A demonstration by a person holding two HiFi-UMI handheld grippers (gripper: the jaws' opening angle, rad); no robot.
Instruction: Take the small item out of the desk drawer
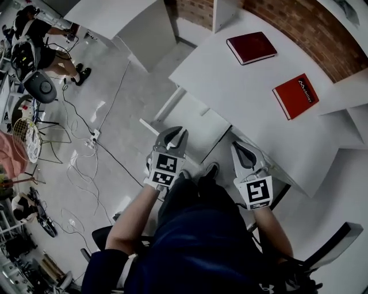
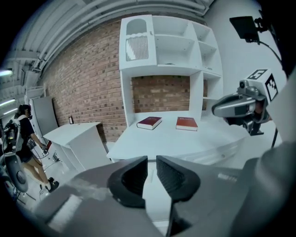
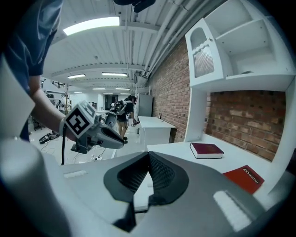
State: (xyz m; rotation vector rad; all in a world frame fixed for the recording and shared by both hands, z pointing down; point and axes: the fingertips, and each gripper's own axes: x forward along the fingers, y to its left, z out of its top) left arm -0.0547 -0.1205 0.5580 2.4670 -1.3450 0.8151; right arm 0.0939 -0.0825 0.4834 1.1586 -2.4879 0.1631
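Note:
The white desk [image 1: 230, 92] stands in front of me, and a drawer front [image 2: 224, 152] under its top looks closed. No small item shows in any view. My left gripper [image 1: 172, 135] hovers left of the desk's near corner. Its jaws stand a narrow gap apart with nothing between them [image 2: 151, 161]. My right gripper [image 1: 240, 148] hangs just off the desk's front edge with its tips touching, holding nothing [image 3: 148, 156]. Each gripper shows in the other's view: the right gripper [image 2: 219, 109], the left gripper [image 3: 115, 138].
A dark red book [image 1: 251, 47] and a bright red book [image 1: 295, 95] lie on the desk. A white shelf unit [image 2: 159, 46] rises behind it against a brick wall. A second white desk [image 1: 118, 17] stands to the left. Cables [image 1: 86, 166] run over the floor, where a person [image 1: 40, 43] is working.

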